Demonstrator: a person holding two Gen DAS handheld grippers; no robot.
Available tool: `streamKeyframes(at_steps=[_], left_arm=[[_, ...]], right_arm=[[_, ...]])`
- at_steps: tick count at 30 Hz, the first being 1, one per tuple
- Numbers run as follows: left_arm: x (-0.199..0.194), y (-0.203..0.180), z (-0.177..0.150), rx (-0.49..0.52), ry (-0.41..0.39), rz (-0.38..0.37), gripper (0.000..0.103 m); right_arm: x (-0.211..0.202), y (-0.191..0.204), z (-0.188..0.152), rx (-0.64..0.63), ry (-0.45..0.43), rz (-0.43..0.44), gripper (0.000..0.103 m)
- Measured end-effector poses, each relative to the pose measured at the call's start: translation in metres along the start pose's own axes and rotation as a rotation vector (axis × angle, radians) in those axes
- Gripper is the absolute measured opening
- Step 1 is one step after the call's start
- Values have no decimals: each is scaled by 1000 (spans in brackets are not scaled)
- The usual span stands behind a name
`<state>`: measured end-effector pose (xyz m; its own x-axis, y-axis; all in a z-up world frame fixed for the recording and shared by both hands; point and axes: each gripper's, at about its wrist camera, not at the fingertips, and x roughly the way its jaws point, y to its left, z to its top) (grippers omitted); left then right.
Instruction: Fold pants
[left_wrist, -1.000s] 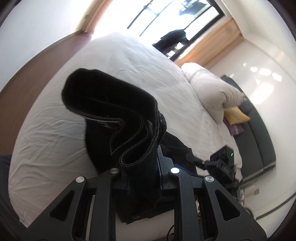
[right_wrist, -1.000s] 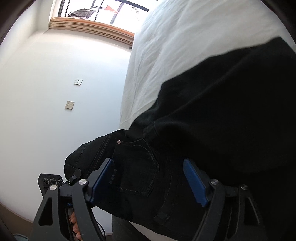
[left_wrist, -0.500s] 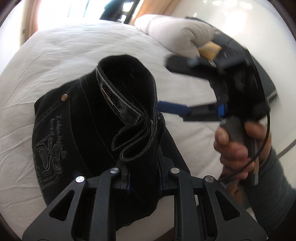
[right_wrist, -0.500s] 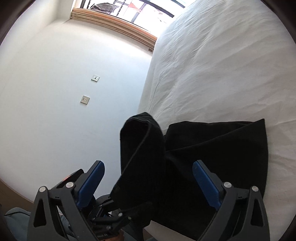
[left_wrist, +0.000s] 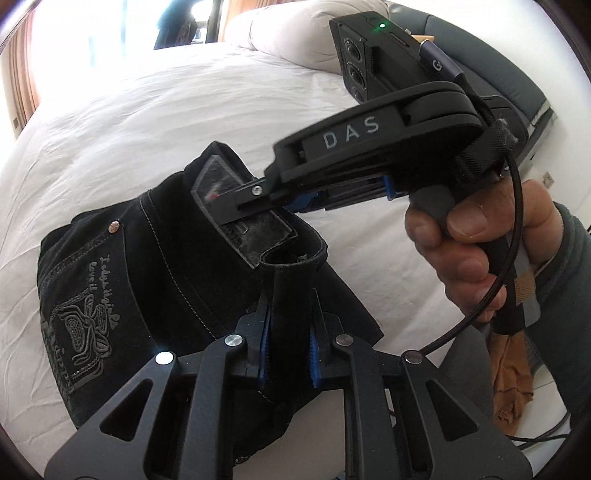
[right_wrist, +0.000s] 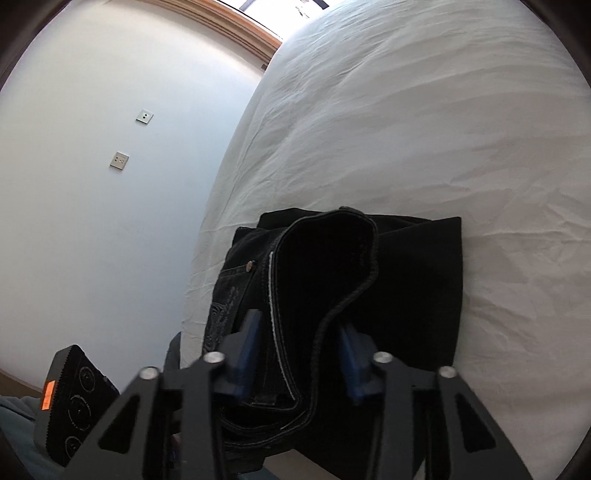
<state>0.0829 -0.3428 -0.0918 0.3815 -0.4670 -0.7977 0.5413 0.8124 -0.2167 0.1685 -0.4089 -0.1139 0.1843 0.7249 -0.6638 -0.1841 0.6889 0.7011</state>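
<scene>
The black pants (left_wrist: 155, 280) lie in a folded stack on the white bed (left_wrist: 129, 122), near the edge closest to the person, and everything below is placed against that stack. A thick band of the fabric rises off the top of the stack, and both tools grip it.

The left tongs (left_wrist: 290, 343) sit at the near edge of the stack, their blue pads pressed together on a narrow upright strip of the black cloth. To the left of that strip the embroidered back pocket (left_wrist: 79, 314) and a copper rivet (left_wrist: 115, 228) face up.

The right tongs (right_wrist: 299, 354) reach in over the far right side of the stack. Their jaws have just been closing, and the raised, curled waistband fold (right_wrist: 325, 280) now sits clamped between the blue pads. In the left wrist view, the same tool shows from the side, its tip on the lifted fold with a leather label (left_wrist: 258, 236) just beneath, and a hand (left_wrist: 469, 251) in a grey sleeve wraps its handle to the right of the stack.

Beyond the stack, a white pillow (left_wrist: 295, 33) rests at the head of the bed. A white wall with two plates (right_wrist: 120, 159) stands to the left of the stack in the right wrist view.
</scene>
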Motion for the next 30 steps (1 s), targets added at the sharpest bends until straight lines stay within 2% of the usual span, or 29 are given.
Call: streamKeyframes(at_steps=[2, 4, 12, 17, 19, 20, 22, 24, 25, 27, 30], left_arm=[[5, -6, 13, 11, -3, 2, 14], [4, -5, 15, 27, -9, -4, 14], [14, -18, 13, 52, 15, -25, 14], [33, -5, 20, 11, 80, -34, 15], [30, -1, 23, -7, 103, -51, 18], [26, 1, 24, -26, 116, -77, 22], [10, 4, 27, -39, 109, -107, 30], [-17, 9, 29, -37, 55, -112, 67], [-29, 12, 29, -45, 24, -122, 70], [-53, 25, 30, -64, -26, -117, 71], [-70, 55, 20, -120, -53, -50, 71]], right_arm=[[-3, -7, -2, 2, -9, -13, 17], [-11, -11, -5, 0, -40, -7, 15], [-31, -35, -20, 60, -102, -7, 14], [-20, -58, -30, 107, -97, -21, 14], [-15, -69, -36, 137, -96, -1, 15], [-13, -77, -40, 163, -95, 19, 26], [-15, -90, -45, 227, -113, 60, 33], [-24, -87, -49, 229, -136, 33, 40], [-29, -81, -50, 213, -148, -10, 45], [-41, -71, -53, 192, -164, -90, 46], [-60, -55, -61, 178, -201, -115, 46]])
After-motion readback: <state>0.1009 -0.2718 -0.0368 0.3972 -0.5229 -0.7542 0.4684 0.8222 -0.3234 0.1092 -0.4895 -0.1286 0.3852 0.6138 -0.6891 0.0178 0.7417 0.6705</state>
